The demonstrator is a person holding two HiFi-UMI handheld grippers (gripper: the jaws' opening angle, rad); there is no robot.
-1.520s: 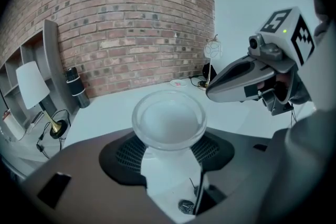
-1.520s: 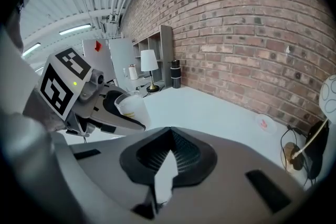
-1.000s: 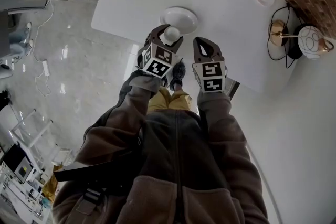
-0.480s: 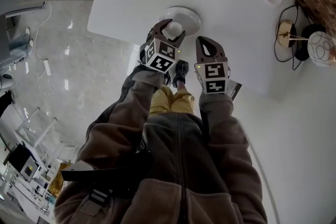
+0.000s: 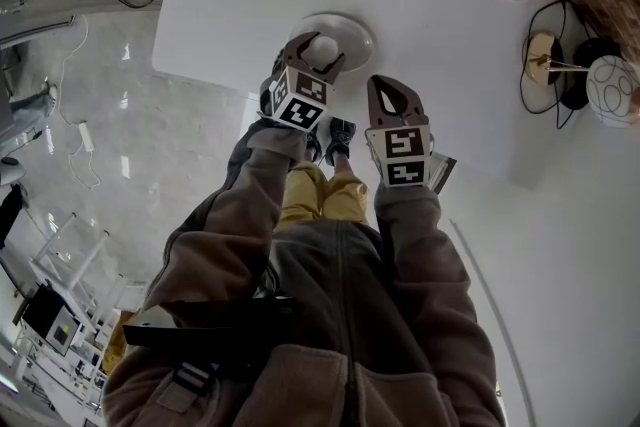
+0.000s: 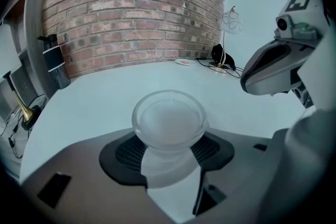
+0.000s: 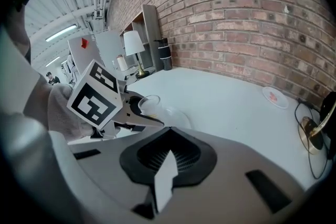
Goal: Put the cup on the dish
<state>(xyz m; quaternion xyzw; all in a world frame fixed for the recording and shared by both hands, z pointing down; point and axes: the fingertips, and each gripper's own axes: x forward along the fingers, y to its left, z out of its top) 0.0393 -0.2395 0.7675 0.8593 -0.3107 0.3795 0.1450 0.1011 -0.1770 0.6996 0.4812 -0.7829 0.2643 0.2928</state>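
Two grippers noted: left gripper (image 5: pixel 318 55) clamps the cup (image 6: pixel 169 119), apparently above the dish (image 5: pixel 355 35); right gripper (image 5: pixel 388 87) is closed, empty. Recommend lowering level onto dish centre before releasing.

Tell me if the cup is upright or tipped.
Upright. The cup is clamped in the left gripper; its rim faces up and level in the right gripper view.
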